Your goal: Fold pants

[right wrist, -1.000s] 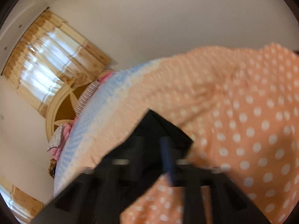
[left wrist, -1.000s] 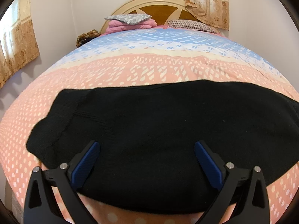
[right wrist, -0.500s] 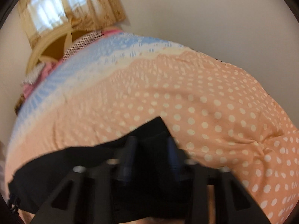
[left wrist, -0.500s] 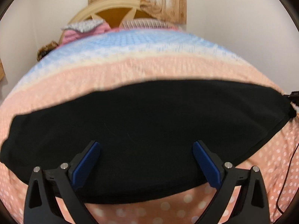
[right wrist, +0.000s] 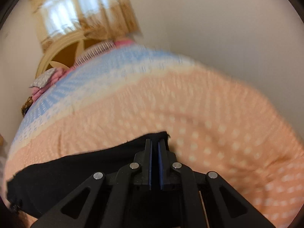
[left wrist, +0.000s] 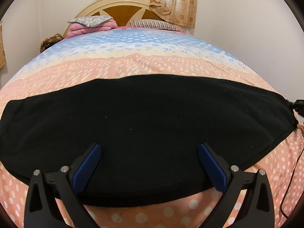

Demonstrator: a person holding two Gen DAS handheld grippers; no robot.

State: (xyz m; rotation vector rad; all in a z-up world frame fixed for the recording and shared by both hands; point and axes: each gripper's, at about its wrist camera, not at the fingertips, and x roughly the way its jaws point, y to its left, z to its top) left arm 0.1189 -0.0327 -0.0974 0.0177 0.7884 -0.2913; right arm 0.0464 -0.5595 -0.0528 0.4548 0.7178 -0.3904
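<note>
While the left gripper [left wrist: 148, 163] hovers spread wide over black pants [left wrist: 144, 125] spanning the bed's [left wrist: 133, 64] foot edge, only the right view shows the right gripper [right wrist: 155, 148] clamped on their corner.

Black pants [left wrist: 144, 125] are lying spread flat across a dotted pink and blue bedspread [left wrist: 133, 64]. The left gripper [left wrist: 149, 152] is hovering over their near edge, jaws standing wide apart, blue pads [left wrist: 87, 167] gripping nothing. A headboard [left wrist: 117, 9], pillows [left wrist: 153, 24] and curtain [left wrist: 171, 0] are showing behind.
</note>
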